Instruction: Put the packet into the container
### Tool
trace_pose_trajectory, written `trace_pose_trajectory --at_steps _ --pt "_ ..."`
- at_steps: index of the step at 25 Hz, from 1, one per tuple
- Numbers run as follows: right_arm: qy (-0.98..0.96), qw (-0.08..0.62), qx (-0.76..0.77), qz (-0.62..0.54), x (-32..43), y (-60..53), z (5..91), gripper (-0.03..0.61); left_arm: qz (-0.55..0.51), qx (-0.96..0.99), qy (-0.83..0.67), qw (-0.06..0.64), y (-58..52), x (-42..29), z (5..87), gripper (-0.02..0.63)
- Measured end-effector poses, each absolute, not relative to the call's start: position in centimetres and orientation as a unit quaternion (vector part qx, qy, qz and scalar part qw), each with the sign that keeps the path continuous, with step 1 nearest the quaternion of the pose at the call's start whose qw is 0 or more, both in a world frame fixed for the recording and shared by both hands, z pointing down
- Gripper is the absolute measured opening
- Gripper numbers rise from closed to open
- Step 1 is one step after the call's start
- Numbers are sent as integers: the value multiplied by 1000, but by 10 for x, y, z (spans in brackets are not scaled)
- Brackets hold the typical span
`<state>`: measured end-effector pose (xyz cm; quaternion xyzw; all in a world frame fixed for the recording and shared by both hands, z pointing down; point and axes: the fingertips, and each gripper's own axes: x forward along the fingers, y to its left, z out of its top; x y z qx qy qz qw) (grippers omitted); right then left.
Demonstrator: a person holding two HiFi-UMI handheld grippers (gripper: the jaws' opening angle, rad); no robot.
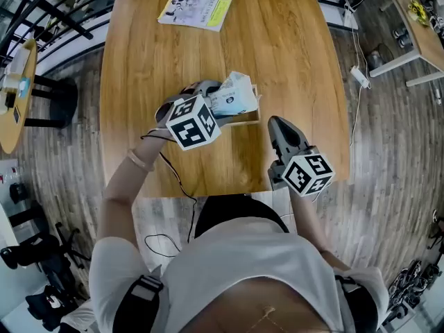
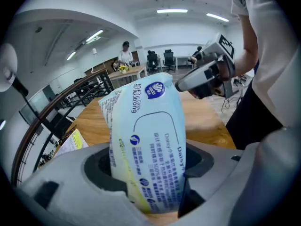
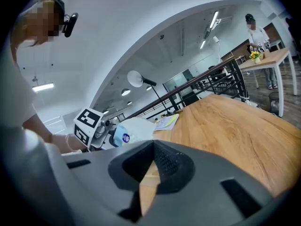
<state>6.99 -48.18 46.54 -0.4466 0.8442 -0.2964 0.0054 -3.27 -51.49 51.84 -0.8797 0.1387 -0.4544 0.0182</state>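
A light-blue packet (image 1: 233,96) of wipes stands upright between the jaws of my left gripper (image 1: 210,96). In the left gripper view the packet (image 2: 150,140) fills the middle and the left gripper (image 2: 150,173) is shut on its lower part. It hangs over a small open wooden container (image 1: 247,119) in the middle of the wooden table (image 1: 291,54); whether it touches the container's bottom I cannot tell. My right gripper (image 1: 276,123) is to the right of the container, off the packet, shut and holding nothing. The right gripper view shows the packet (image 3: 128,131) at the left, beyond the right gripper (image 3: 148,168).
A booklet (image 1: 195,9) lies at the table's far edge. A black cable (image 1: 173,172) trails off the near edge to the floor. A round side table (image 1: 15,96) stands to the left and a white desk (image 1: 409,19) at the upper right. People are far off at other desks.
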Motion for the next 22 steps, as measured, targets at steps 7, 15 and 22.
trace_pose_trajectory --at_steps 7,15,22 --pt "835 4 -458 -306 75 -477 475 11 -507 -856 100 25 -513 -27 543 328" --pt "829 8 -465 -310 81 -474 476 11 -578 -811 73 49 -513 -35 572 330" --pt "826 11 -474 -305 88 -472 475 11 -594 -801 74 27 -509 -34 586 330"
